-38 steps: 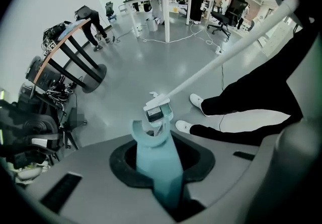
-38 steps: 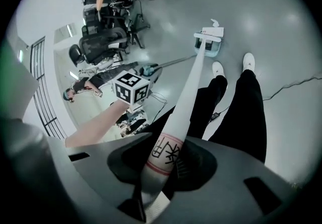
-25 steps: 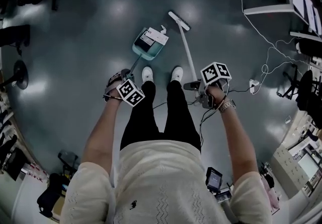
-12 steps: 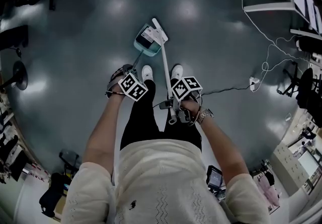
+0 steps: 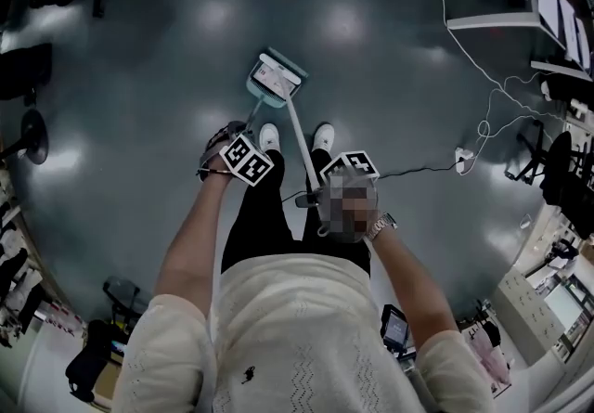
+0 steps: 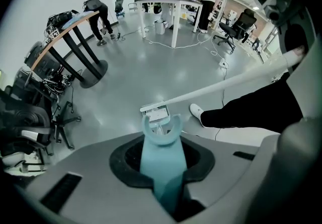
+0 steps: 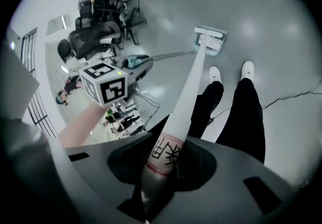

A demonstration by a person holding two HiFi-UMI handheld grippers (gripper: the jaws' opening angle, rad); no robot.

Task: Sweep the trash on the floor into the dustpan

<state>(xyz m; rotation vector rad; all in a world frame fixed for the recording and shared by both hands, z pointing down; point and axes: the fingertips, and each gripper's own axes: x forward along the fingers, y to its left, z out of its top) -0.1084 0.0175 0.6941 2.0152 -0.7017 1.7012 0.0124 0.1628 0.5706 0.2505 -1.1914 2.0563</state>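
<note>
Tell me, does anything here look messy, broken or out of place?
Nothing looks broken or spilled. The only untidy thing is a white cable trailing loose over the floor, right of the person's shoes; the broom meets the dustpan.

- Glossy grey floor (image 5: 139, 105), patched with lamp glare.
- Teal dustpan (image 5: 260, 93) set flat; broom head (image 5: 283, 63) at its open side.
- White shoes (image 5: 269, 136) just behind dustpan.
- White cable (image 5: 469, 54) trailing at right.
</note>
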